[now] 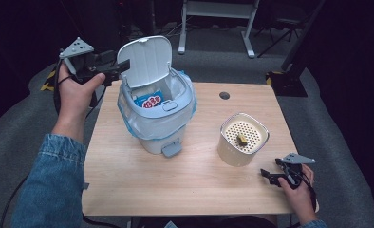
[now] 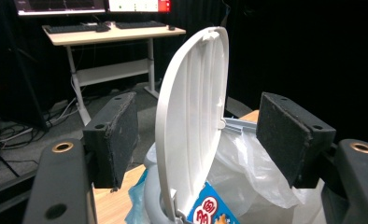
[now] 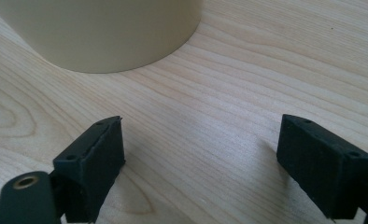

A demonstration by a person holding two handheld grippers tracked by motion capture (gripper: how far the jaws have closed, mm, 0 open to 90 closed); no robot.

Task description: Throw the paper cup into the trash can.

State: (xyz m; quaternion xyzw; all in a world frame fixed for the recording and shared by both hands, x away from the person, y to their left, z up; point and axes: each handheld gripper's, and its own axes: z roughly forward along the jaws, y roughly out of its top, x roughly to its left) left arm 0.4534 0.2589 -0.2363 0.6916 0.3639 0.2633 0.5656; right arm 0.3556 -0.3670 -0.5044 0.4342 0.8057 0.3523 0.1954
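The left gripper (image 2: 198, 135) is standing with its jaws spread wide, one on each side of the raised lid (image 2: 194, 126) of a small white bin (image 1: 156, 107) — the lid is sitting edge-on in the gap, and neither pad is touching it. Just beyond and below the jaws, a clear bag (image 2: 247, 172) is lining the bin, and a blue packet (image 2: 210, 207) is lying inside it. Seen from above, the left hand (image 1: 76, 92) is holding this gripper level with the lid, off the table's far left corner.

The right gripper (image 3: 203, 161) is also gaping wide and holding nothing — bare wooden table (image 3: 247, 70) is lying between its pads. Just ahead of them a cream tub (image 3: 102, 32) is standing on the wood, clear of both jaws. From above, its perforated top (image 1: 245, 133) is carrying a small dark lump (image 1: 242, 139), and the right hand (image 1: 296, 190) is resting at the table's near right edge.
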